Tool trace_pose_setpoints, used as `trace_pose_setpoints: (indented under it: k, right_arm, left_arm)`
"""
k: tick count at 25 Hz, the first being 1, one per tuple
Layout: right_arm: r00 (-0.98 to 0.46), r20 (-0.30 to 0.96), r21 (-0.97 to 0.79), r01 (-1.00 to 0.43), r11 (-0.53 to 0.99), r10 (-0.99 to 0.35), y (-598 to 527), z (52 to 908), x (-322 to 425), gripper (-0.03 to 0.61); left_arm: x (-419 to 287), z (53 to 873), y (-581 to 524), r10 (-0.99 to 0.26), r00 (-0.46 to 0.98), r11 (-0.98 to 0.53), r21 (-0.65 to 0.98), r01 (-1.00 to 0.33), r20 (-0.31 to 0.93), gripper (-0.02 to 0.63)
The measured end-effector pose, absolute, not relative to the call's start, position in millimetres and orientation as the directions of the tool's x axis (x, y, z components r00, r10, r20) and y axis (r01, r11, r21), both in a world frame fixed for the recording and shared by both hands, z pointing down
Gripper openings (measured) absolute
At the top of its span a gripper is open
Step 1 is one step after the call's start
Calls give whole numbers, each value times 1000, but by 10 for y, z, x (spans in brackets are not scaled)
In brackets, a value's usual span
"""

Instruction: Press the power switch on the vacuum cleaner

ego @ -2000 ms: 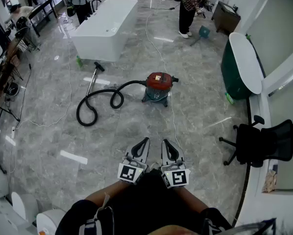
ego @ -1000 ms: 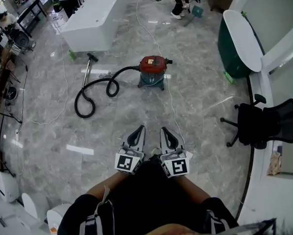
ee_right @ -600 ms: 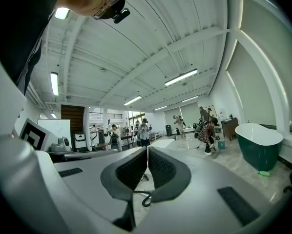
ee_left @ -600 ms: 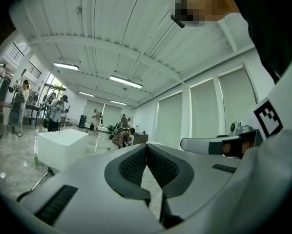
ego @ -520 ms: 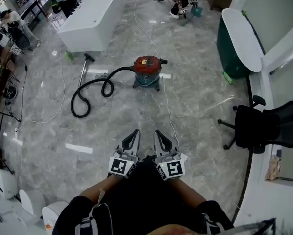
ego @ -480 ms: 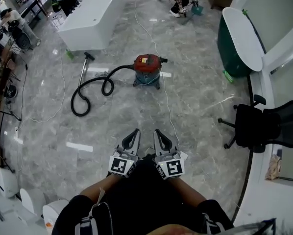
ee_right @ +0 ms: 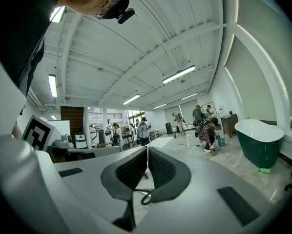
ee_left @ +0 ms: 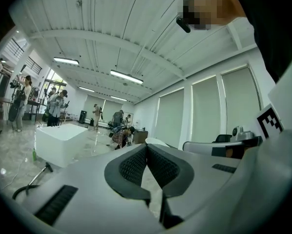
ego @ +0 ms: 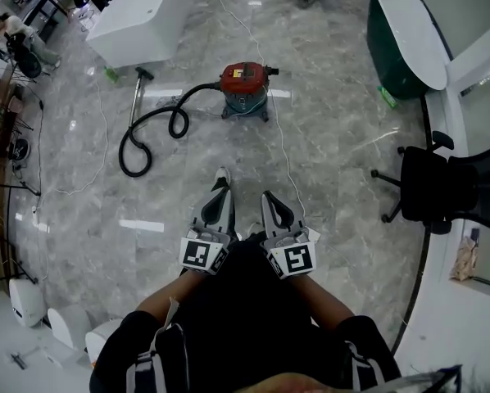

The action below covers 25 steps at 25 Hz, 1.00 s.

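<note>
The vacuum cleaner (ego: 245, 88), a red-topped drum on a teal base, stands on the grey marble floor well ahead of me. Its black hose (ego: 147, 142) loops off to the left and ends in a metal wand (ego: 136, 97). My left gripper (ego: 218, 199) and right gripper (ego: 272, 199) are held side by side close to my body, far short of the vacuum. Both are shut with nothing between the pads. In the left gripper view (ee_left: 146, 147) only the wand (ee_left: 38, 174) shows beside the jaws. The right gripper view (ee_right: 147, 149) looks out across the room.
A white cable (ego: 284, 166) runs along the floor from the vacuum toward my right gripper. A white bathtub (ego: 138, 11) stands at the back left and a green one (ego: 405, 39) at the back right. A black office chair (ego: 458, 191) sits at the right. People stand far off.
The vacuum sits higher and a little further left in the head view than two seconds ago. Both grippers stay side by side and shut.
</note>
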State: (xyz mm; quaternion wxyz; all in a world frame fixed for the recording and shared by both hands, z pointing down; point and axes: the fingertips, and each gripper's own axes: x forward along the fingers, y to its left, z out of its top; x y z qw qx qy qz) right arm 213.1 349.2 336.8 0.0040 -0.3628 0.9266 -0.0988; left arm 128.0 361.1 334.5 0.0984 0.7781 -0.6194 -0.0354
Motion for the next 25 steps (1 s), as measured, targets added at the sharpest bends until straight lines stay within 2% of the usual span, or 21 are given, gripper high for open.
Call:
trace_pose_setpoints:
  k: [9,14,25]
  right_arm:
    - [-681,82,-144,-730,668,-728,2879,3411,2112,20]
    - [-655,79,-128,-755,643,-752,2285,3412,1862,20]
    - [-637,106,-119,-771,626,-763,924,3243,896,20]
  left_arm:
    - [1314,3253,2975,-950,313,-311,153,-938,-7,18]
    - [953,3508,2424,-952,306,-296,212,-931,18,18]
    - [-87,3450,1432,-958,284,-269,244,-932,28,18]
